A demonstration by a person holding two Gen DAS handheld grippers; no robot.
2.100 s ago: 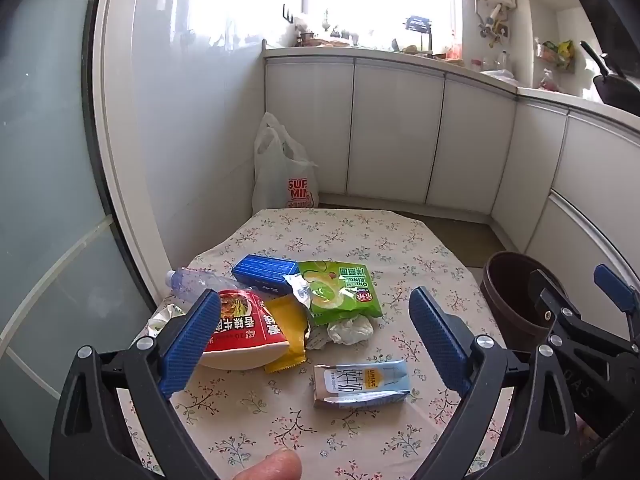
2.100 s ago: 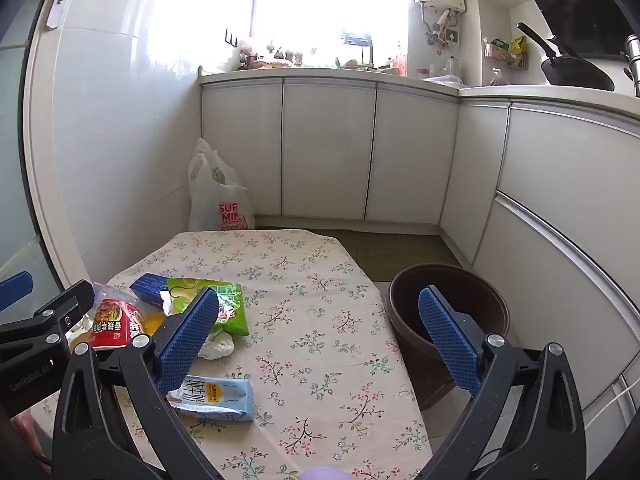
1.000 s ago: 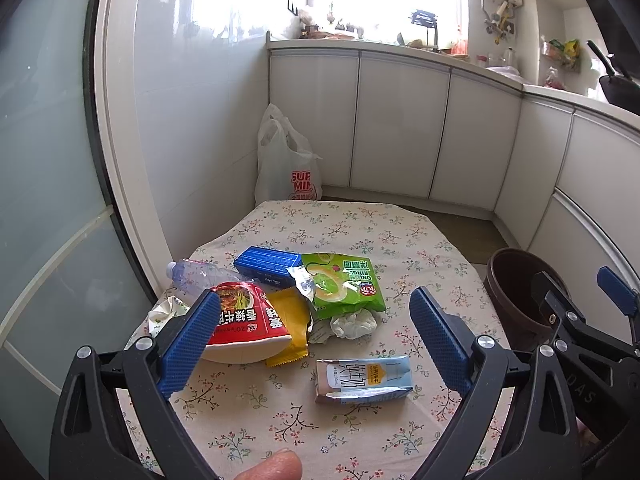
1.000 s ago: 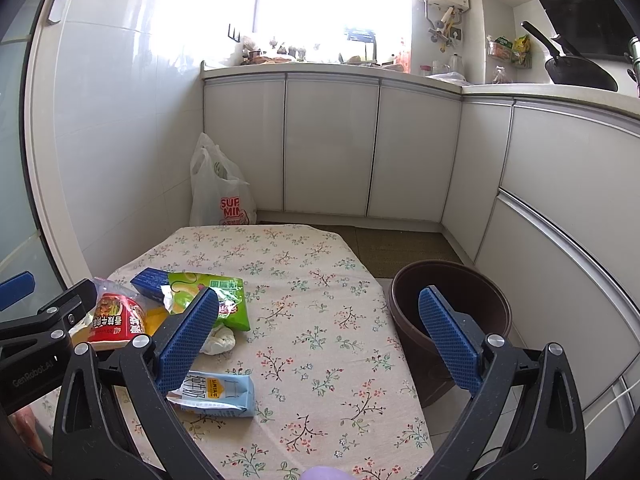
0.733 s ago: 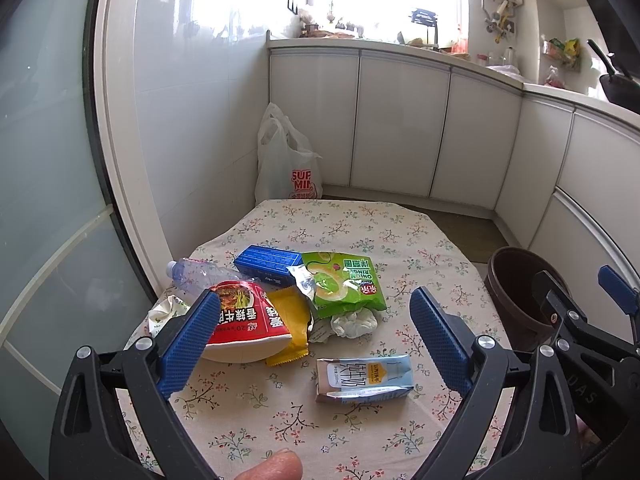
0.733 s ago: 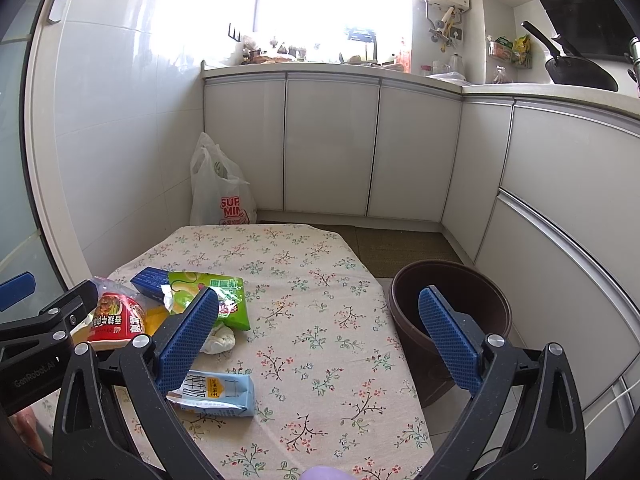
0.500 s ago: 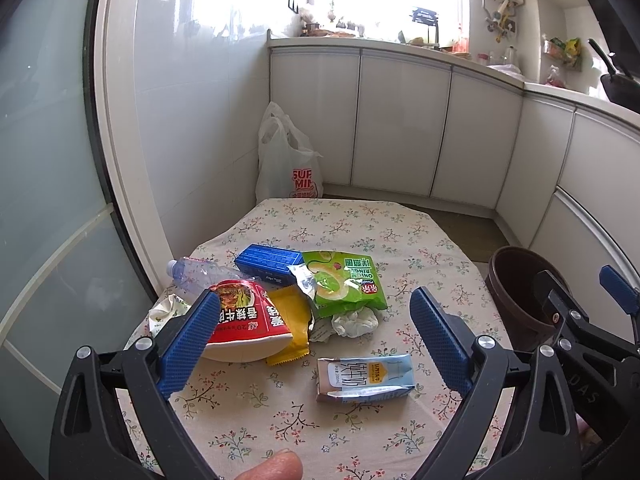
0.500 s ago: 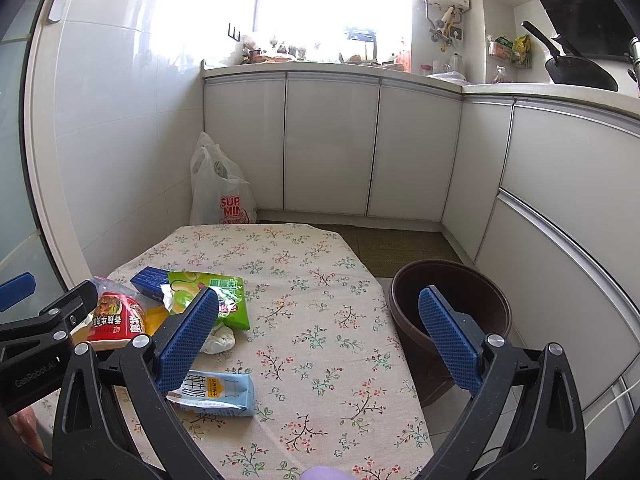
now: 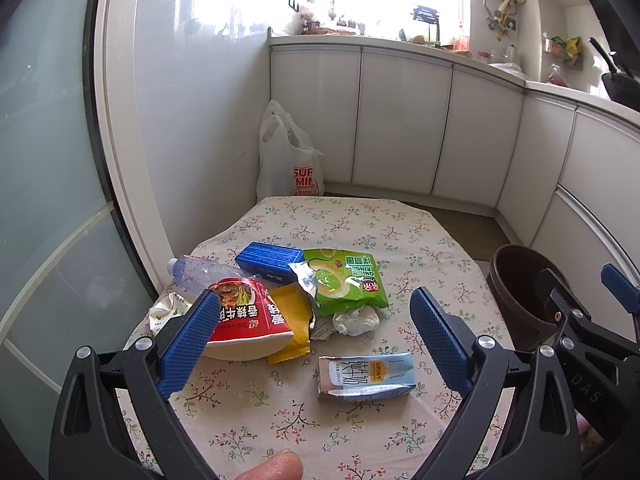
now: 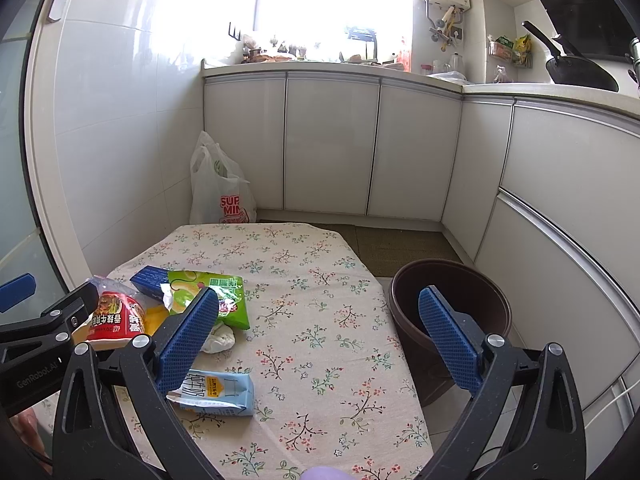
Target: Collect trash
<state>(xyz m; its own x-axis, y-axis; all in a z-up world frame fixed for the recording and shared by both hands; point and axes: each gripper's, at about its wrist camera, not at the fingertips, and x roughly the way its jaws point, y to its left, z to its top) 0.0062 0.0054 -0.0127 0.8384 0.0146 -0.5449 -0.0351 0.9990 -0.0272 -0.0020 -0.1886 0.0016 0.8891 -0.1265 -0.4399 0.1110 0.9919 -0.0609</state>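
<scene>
Trash lies on the left half of a table with a floral cloth (image 9: pixel 360 224) (image 10: pixel 320 300): a red noodle cup (image 9: pixel 248 316) (image 10: pixel 114 318) on its side, a crushed clear bottle (image 9: pixel 192 272), a blue box (image 9: pixel 268 258) (image 10: pixel 148 276), a green snack bag (image 9: pixel 344 280) (image 10: pixel 208 284), a yellow wrapper (image 9: pixel 292 320), a crumpled tissue (image 9: pixel 354 320) (image 10: pixel 220 338) and a flattened light-blue milk carton (image 9: pixel 366 376) (image 10: pixel 218 394). A brown bin (image 9: pixel 516 280) (image 10: pixel 452 300) stands on the floor right of the table. My left gripper (image 9: pixel 312 340) hovers open above the near pile. My right gripper (image 10: pixel 316 332) is open over the table's right edge.
A white plastic shopping bag (image 9: pixel 288 160) (image 10: pixel 220 188) sits on the floor by the far wall. White cabinets (image 10: pixel 332 144) line the back and right. A glass door (image 9: pixel 44 160) stands close on the left. A black pan (image 10: pixel 576 68) rests on the counter.
Both views have tilted very slightly; the trash and both grippers stay as they were, both still open.
</scene>
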